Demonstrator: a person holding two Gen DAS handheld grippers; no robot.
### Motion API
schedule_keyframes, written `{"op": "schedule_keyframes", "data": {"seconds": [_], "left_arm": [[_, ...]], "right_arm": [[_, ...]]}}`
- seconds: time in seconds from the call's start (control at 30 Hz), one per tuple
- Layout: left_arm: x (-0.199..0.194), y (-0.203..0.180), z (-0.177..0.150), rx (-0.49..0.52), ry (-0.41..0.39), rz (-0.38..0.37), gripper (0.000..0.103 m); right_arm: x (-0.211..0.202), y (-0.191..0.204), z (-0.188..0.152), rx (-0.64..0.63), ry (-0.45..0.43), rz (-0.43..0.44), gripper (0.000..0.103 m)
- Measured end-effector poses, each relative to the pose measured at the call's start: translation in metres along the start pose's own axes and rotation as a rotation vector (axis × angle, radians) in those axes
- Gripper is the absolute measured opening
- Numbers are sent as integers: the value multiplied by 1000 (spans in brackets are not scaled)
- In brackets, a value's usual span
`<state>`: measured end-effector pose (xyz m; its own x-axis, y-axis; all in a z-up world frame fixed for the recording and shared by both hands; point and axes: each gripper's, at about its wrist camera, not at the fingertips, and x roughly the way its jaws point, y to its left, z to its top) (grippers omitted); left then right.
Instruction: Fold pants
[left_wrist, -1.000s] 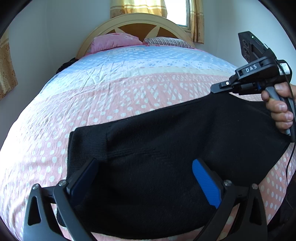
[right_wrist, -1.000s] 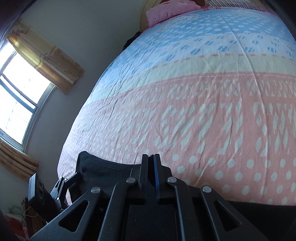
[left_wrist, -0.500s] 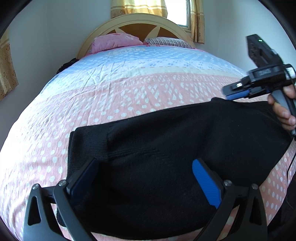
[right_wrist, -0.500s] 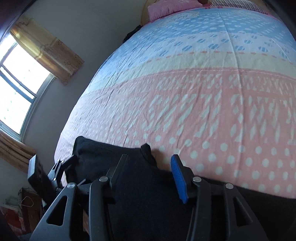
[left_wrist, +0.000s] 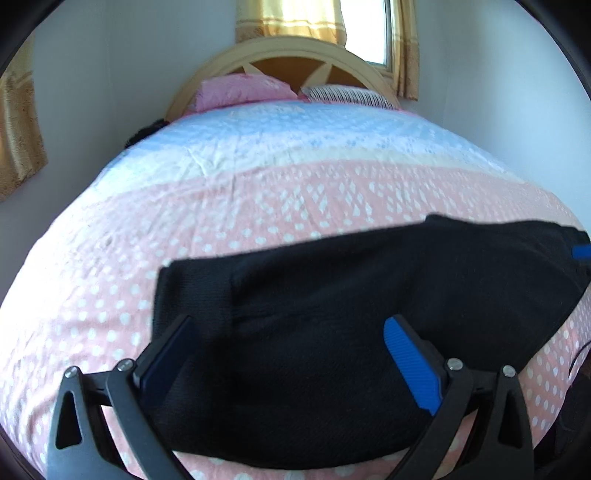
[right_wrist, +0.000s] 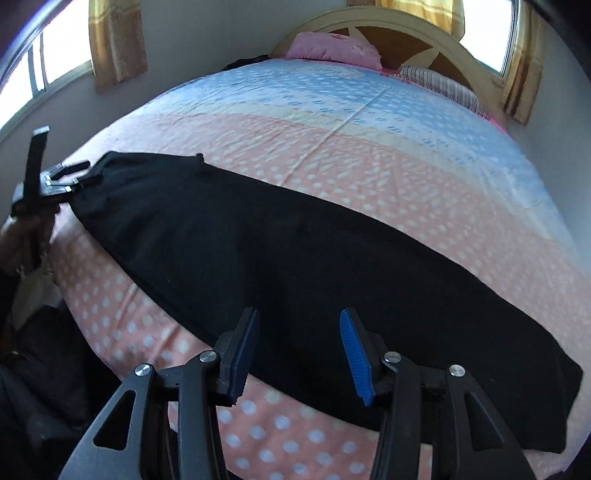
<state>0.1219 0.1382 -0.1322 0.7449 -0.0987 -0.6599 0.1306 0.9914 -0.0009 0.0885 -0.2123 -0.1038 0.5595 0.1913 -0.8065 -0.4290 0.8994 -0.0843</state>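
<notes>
While the pants (right_wrist: 295, 258) lie flat as 1 long black strip across the pink dotted part of the bed (right_wrist: 369, 147), near its front edge, you hold nothing. Your right gripper (right_wrist: 297, 347) hangs over the strip's near edge, its jaws part open and narrowing slightly, with no cloth pinched between them. Your left gripper (left_wrist: 288, 365) stands wide over the cuffed end, also empty. The fabric looks like a soft, light knit: it should drape and sag, not slide. I would pinch both layers at an end corner, 1 gripper each, so the edges stay matched as you fold.
</notes>
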Motion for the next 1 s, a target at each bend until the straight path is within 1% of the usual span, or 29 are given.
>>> {"op": "schedule_keyframes", "data": {"seconds": [0.03, 0.07, 0.17, 0.23, 0.3, 0.33, 0.37, 0.4, 0.43, 0.5, 0.53, 0.57, 0.67, 0.73, 0.83, 1.0], "left_arm": [[-7, -3, 3, -3, -19, -9, 103], [-18, -12, 7, 14, -50, -37, 103], [-42, -52, 12, 125, -109, -112, 103], [-49, -85, 10, 195, -108, -202, 103], [-48, -112, 7, 237, -78, -305, 103], [-46, -124, 5, 254, -69, -333, 103], [-44, -135, 4, 270, -62, -340, 103], [-41, -144, 3, 285, -55, -348, 103], [-38, -150, 2, 295, -46, -360, 103], [-30, -156, 2, 297, -28, -366, 103], [-26, -157, 2, 295, -14, -371, 103], [-21, -156, 1, 290, 1, -373, 103], [-11, -146, -1, 274, 42, -368, 103], [-12, -148, -5, 267, 50, -369, 103], [-15, -142, -7, 250, 47, -383, 103], [-17, -151, -6, 249, 45, -400, 103]], "right_arm": [[-5, 1, -7, -17, -5, -23, 43], [-8, 1, -13, -24, -7, -24, 41], [-10, 5, -28, -63, -9, -36, 39], [-6, 14, -32, -105, -10, -54, 35], [0, 21, -33, -124, -13, -46, 35], [3, 26, -32, -135, -14, -42, 35], [6, 30, -32, -152, -21, -47, 35], [8, 33, -32, -170, -30, -60, 33], [9, 34, -32, -180, -40, -73, 24], [10, 31, -30, -162, -59, -71, 15], [8, 29, -29, -142, -66, -61, 6], [7, 25, -28, -122, -72, -48, 4], [1, 23, -26, -112, -77, -26, 3], [-2, 24, -30, -124, -65, -21, 3], [7, 26, -37, -139, -33, -29, 2], [7, 26, -36, -131, -44, -29, 2]]}}
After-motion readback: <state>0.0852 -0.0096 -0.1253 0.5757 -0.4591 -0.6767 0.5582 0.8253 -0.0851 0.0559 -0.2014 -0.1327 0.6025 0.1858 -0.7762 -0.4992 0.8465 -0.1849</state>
